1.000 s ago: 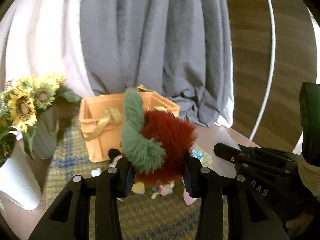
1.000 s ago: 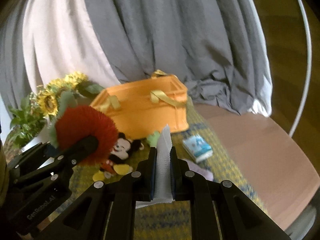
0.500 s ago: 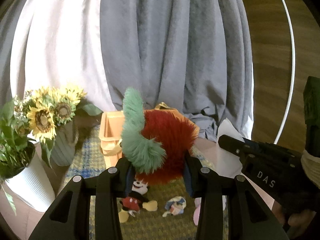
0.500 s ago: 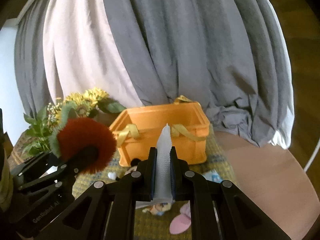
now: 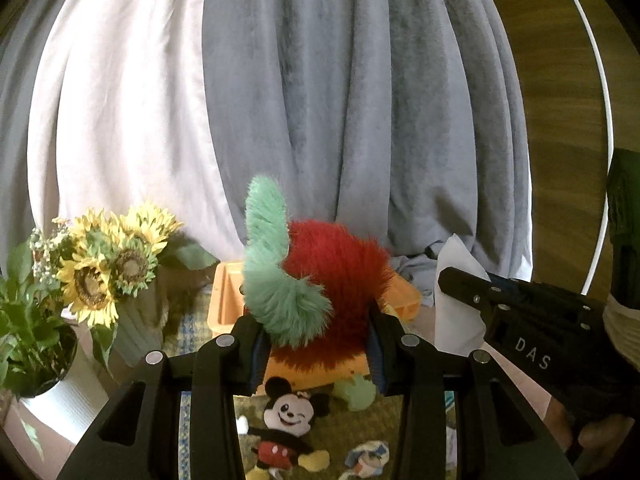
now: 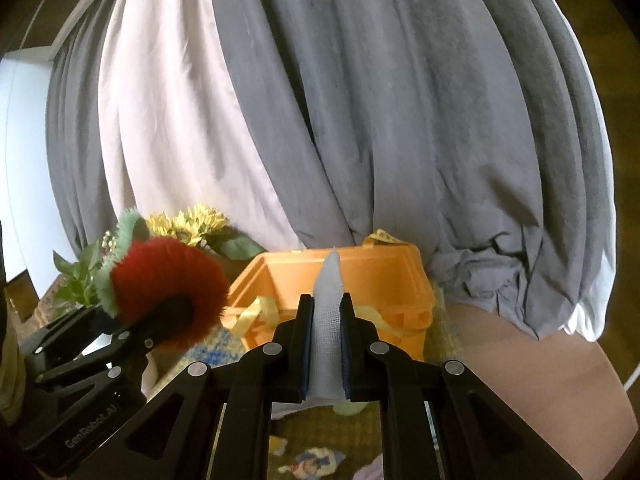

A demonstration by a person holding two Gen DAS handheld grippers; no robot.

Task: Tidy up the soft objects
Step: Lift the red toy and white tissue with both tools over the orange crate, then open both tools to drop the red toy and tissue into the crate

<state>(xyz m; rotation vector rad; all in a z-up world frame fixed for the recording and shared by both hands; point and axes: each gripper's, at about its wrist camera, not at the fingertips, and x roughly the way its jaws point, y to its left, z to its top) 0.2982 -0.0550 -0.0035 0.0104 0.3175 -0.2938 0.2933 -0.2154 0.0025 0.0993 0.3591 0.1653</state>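
The left gripper [image 5: 318,346] was clenched on a shaggy red plush ball with a curling mint-green fuzzy tail [image 5: 336,280], held up in front of the orange plastic basket with yellow ribbon handles [image 6: 384,280]. The right gripper [image 6: 326,344] was pinched tight on a thin strip of white woven gauze [image 6: 328,320], its tip standing upright between the pads, pointed at that same basket. Both tools angled slightly downward, side by side. Below, on a yellow-and-blue woven mat [image 5: 352,428], lay a small mouse plush doll in red shorts [image 5: 286,424] and a pale green soft lump [image 5: 356,394]. Fabric sunflowers in a ribbed vase [image 5: 108,276] stood left; grey and white draped curtains [image 5: 340,100] hung behind the smooth brown tabletop [image 6: 532,364].
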